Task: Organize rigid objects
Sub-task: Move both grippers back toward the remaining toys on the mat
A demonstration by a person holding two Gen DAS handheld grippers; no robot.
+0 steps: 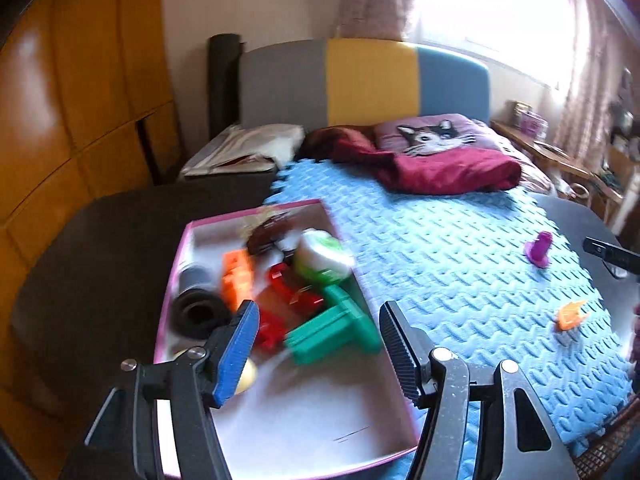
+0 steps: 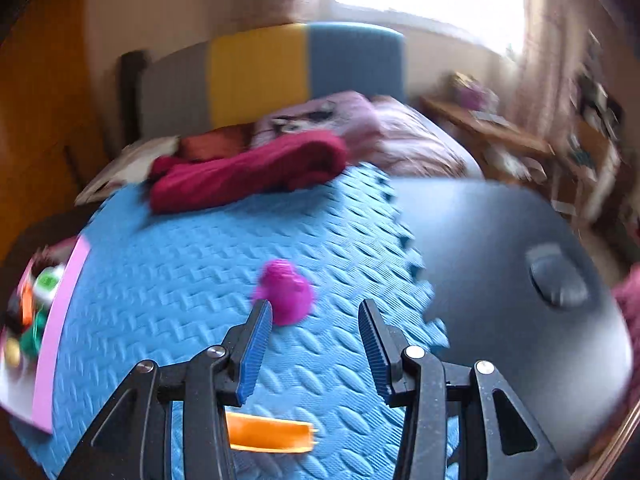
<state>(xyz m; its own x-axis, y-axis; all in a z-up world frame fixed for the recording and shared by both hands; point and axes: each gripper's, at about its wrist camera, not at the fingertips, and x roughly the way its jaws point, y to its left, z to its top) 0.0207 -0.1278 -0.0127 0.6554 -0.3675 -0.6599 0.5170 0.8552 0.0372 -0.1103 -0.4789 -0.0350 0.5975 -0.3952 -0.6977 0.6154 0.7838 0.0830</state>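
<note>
A pink-rimmed box (image 1: 280,432) sits on the left of the blue foam mat (image 1: 460,272). It holds a green T-shaped part (image 1: 332,332), red parts (image 1: 292,292), an orange part (image 1: 238,276), a black roll (image 1: 196,300) and a white-green tape roll (image 1: 322,256). My left gripper (image 1: 318,350) is open and empty above the box. A magenta toy (image 2: 286,296) and an orange part (image 2: 270,434) lie on the mat. My right gripper (image 2: 314,346) is open and empty just short of the magenta toy. Both loose pieces also show in the left wrist view, the toy (image 1: 540,248) and the orange part (image 1: 570,314).
A dark table (image 2: 500,260) lies under the mat, with a round grey knob (image 2: 558,280) on its right part. A crimson blanket (image 1: 440,168) and a cat pillow (image 1: 432,134) lie on the bed behind. A wooden wardrobe (image 1: 72,100) stands at the left.
</note>
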